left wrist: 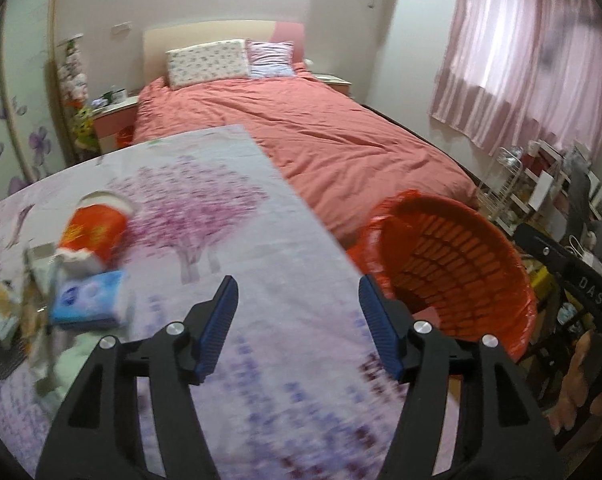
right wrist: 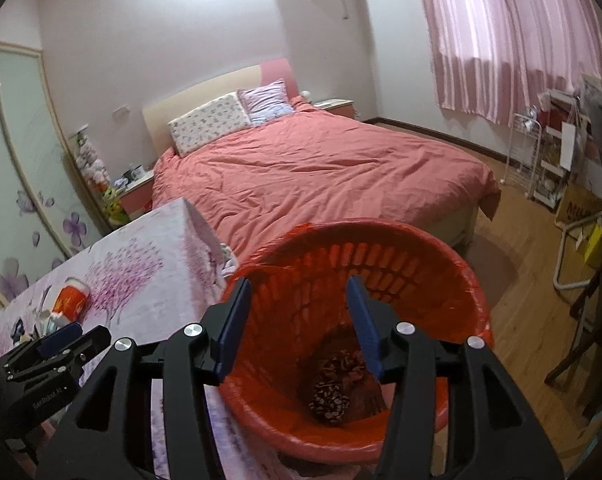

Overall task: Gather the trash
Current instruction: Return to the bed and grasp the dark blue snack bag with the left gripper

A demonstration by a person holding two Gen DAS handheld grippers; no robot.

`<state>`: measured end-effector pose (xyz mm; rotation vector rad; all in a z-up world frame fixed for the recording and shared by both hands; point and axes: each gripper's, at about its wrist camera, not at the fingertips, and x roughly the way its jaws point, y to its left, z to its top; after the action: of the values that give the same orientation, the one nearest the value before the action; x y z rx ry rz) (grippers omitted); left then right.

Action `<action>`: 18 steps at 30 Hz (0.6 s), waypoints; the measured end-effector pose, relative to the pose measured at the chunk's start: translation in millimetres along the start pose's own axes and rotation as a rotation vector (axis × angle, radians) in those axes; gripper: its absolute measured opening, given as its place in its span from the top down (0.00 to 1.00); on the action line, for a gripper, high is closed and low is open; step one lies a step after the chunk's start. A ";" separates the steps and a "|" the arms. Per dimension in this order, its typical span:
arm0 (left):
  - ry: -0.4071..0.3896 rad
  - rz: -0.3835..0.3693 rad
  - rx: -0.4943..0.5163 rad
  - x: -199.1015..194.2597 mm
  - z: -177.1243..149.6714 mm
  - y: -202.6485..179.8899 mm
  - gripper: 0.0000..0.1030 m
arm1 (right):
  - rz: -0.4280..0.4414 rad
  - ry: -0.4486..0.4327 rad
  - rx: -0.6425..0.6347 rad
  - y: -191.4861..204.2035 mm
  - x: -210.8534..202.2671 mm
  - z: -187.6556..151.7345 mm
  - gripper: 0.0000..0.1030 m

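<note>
Trash lies at the left of a table with a floral cloth (left wrist: 229, 216): a tipped red and white paper cup (left wrist: 95, 232), a blue tissue pack (left wrist: 89, 300), crumpled paper and wrappers (left wrist: 9, 312). My left gripper (left wrist: 297, 308) is open and empty above the table, right of the pile. An orange mesh waste basket (right wrist: 453, 276) with a red liner stands beside the table; it also shows in the left wrist view (left wrist: 453, 264). My right gripper (right wrist: 299, 312) is open and empty over the basket's mouth. A dark patterned wad (right wrist: 331, 394) lies at the basket's bottom.
A bed with a salmon cover (right wrist: 321, 172) stands behind the table and basket. A pink curtain (right wrist: 513, 36) hangs at the right. Wire racks and clutter (right wrist: 553, 160) line the right wall. A dark chair (left wrist: 573, 280) stands right of the basket. The left gripper's body (right wrist: 41, 364) shows over the table.
</note>
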<state>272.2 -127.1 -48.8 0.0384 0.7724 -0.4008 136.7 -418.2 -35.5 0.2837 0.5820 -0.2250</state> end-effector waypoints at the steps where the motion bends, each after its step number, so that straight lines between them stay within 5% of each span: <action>1: -0.004 0.009 -0.007 -2.7 -0.3 4.4 0.40 | 0.005 0.002 -0.008 4.2 -0.2 -0.2 0.51; 18: -0.067 0.322 -0.219 -66.1 -43.2 172.7 0.37 | 0.138 0.089 -0.174 112.1 4.1 -28.9 0.51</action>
<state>263.8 62.5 -53.8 -0.0551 0.7259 -0.0113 157.6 -304.3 -38.6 0.1649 0.6631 -0.0279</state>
